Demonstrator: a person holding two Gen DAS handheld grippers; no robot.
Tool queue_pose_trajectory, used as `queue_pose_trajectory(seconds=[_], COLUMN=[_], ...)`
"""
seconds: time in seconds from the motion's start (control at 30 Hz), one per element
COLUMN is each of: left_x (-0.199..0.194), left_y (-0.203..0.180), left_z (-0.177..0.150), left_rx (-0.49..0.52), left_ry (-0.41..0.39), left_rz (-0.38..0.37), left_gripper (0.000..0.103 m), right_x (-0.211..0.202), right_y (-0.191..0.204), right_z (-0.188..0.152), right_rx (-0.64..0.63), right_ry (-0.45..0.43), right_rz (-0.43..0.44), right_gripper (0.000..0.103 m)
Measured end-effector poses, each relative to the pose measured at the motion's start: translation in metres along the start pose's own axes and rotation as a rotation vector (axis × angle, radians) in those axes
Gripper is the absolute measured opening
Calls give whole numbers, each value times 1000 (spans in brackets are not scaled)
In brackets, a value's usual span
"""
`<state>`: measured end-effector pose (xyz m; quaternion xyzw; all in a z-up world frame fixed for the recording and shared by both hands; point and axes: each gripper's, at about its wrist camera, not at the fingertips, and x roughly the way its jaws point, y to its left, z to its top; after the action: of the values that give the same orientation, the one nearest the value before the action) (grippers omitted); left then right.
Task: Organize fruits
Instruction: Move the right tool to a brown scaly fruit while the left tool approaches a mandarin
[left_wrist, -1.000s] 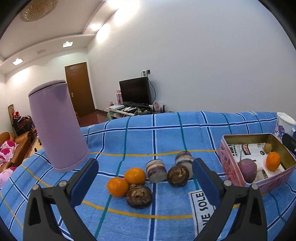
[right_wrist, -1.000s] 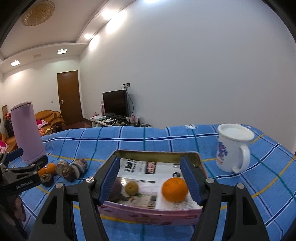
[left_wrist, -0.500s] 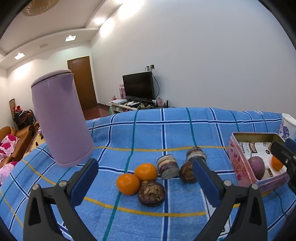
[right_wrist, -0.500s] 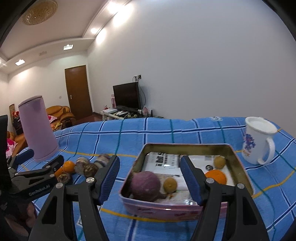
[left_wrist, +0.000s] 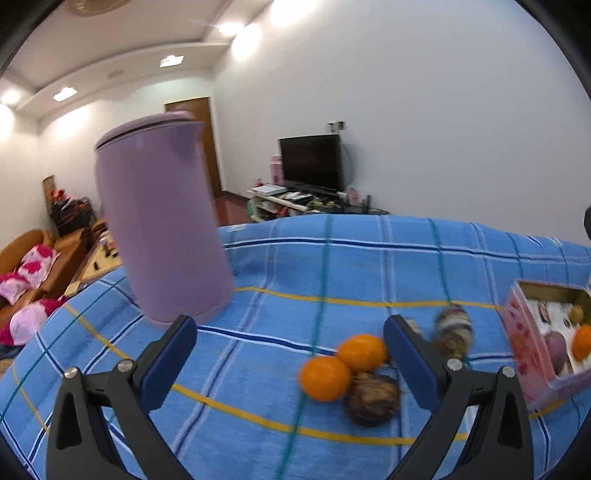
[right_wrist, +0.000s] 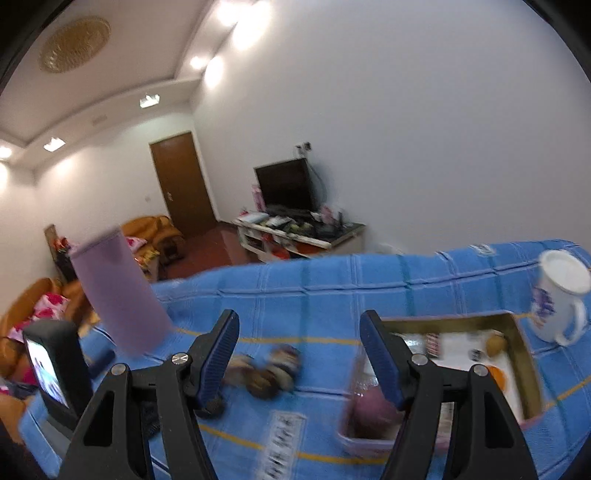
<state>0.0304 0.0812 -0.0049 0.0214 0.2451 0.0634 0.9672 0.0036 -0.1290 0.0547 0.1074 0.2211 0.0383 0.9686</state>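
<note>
Two oranges (left_wrist: 325, 377) (left_wrist: 362, 352) lie touching on the blue checked cloth (left_wrist: 295, 280), with a brown rough tuber (left_wrist: 371, 398) in front of them and cut purple-white pieces (left_wrist: 454, 332) behind. My left gripper (left_wrist: 290, 339) hovers over the cloth to their left, open and holding nothing. The pink tin (right_wrist: 517, 326) holds a purple round fruit (right_wrist: 373, 406), an orange (right_wrist: 496, 376) and a small brownish fruit (right_wrist: 495, 343). My right gripper (right_wrist: 299, 332) is open and holding nothing, above the cut pieces (right_wrist: 266, 373), with the tin behind its right finger.
A tall lilac kettle (left_wrist: 162, 229) stands at the cloth's back left. A white flowered mug (right_wrist: 557, 295) sits beyond the tin on the right. The left gripper's body (right_wrist: 55, 362) shows at the left in the right wrist view. The table's far edge drops to the room floor.
Both views have swung to the left. The fruit pile slid right in the left wrist view. The right gripper moved up and left, off the tin toward the cut pieces. Jaws unchanged.
</note>
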Motion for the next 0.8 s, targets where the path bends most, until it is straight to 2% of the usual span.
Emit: queue_pose_trajectory(seconds=[0.07, 0.17, 0.27, 0.33, 0.43, 0.53, 0.67, 0.73, 0.8], left_x=[4, 9, 13, 16, 19, 22, 22, 25, 29], left_y=[12, 27, 33, 34, 35, 37, 39, 42, 47], left_z=[0, -1, -1, -1, -1, -2, -1, -1, -1], left_rx=[-18, -42, -25, 1, 20, 31, 35, 24, 10], left_ry=[-2, 4, -4, -3, 15, 36, 53, 69, 91], left_rz=[31, 57, 100, 132, 141, 137, 159, 162, 175], left_gripper=[103, 103, 103, 103, 103, 103, 103, 103, 103], right_x=[11, 26, 34, 35, 38, 26, 18, 20, 30], right_y=[17, 42, 51, 48, 36, 24, 21, 28, 35], right_z=[-3, -17, -37, -48, -61, -61, -66, -69, -71], right_rx=[-10, -96, -163, -186, -199, -209, -255, -276, -270], right_ry=[-7, -37, -64, -80, -27, -66, -72, -56, 24], right_rz=[25, 30, 30, -1, -10, -24, -29, -11, 58], right_gripper=[69, 69, 69, 69, 69, 69, 69, 69, 69])
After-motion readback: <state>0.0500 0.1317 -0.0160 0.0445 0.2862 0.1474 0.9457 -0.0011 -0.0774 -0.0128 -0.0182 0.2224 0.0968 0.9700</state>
